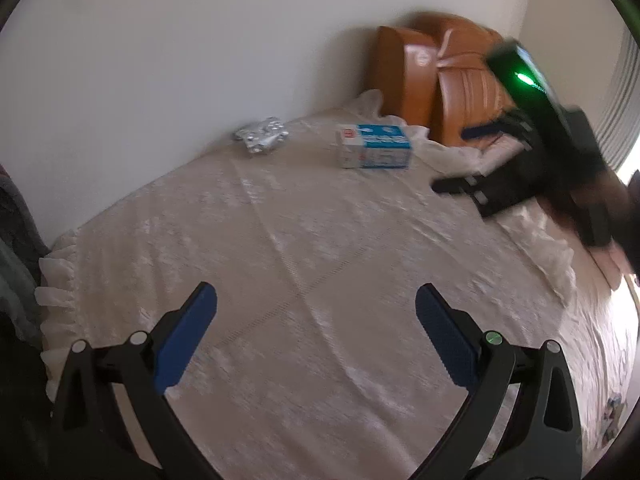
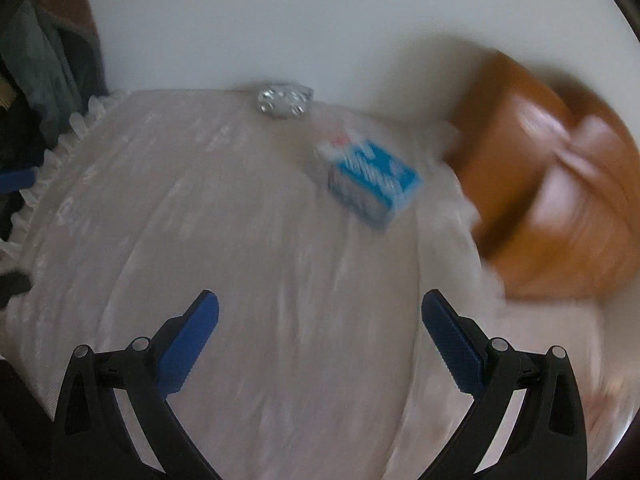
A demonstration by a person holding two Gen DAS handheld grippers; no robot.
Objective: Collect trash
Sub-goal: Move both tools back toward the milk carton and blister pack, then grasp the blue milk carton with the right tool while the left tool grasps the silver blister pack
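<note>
A blue and white carton (image 1: 376, 146) lies on a pale bedspread (image 1: 280, 240) near the far end, and it shows blurred in the right wrist view as the carton (image 2: 370, 182). A crumpled silver foil wrapper (image 1: 262, 136) rests by the wall, seen too as the wrapper (image 2: 285, 100). My left gripper (image 1: 316, 300) is open over the near part of the bed, empty. My right gripper (image 2: 320, 308) is open too, nothing between its fingers; in the left wrist view the right gripper (image 1: 460, 160) hovers blurred at the far right, right of the carton.
An orange-brown leather headboard (image 1: 440, 76) stands behind the carton, against a white wall (image 1: 200, 60). The bedspread has a frilled edge (image 1: 56, 280) at the left, with dark cloth (image 2: 36, 64) beyond it. A striped curtain (image 1: 624, 104) hangs at the far right.
</note>
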